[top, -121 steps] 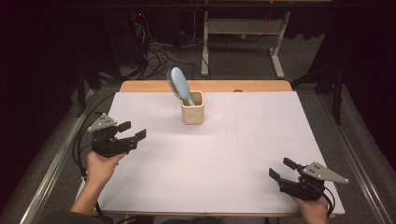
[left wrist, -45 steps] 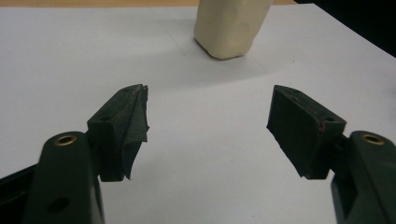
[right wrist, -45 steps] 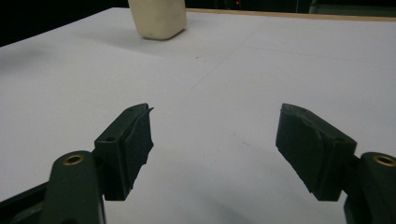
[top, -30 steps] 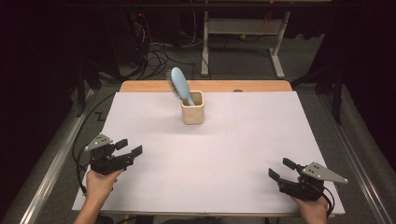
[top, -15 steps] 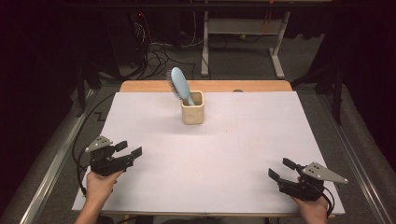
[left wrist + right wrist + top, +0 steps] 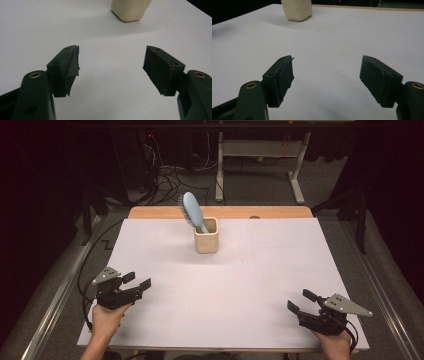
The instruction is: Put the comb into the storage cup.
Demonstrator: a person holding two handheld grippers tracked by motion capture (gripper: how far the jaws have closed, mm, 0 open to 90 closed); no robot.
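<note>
A light blue hairbrush (image 6: 191, 211) stands handle-down in a cream cup (image 6: 206, 235) at the far middle of the white table (image 6: 225, 285), leaning left. My left gripper (image 6: 137, 281) rests near the table's front left edge, open, with nothing between its jaws. My right gripper (image 6: 300, 301) sits at the front right corner, also open and empty. In the left gripper view the open gripper (image 6: 111, 62) points at the cup (image 6: 130, 9) far ahead. In the right gripper view the gripper (image 6: 327, 68) is wide apart over bare table, the cup (image 6: 297, 9) at upper left.
A wooden strip (image 6: 220, 212) edges the table's far side. Behind it lie cables (image 6: 170, 175) on the floor and a white metal frame (image 6: 260, 150). Metal rails (image 6: 55, 295) run along both table sides.
Since four seconds ago my left gripper has come back toward the front left edge. Over the last second neither gripper has moved.
</note>
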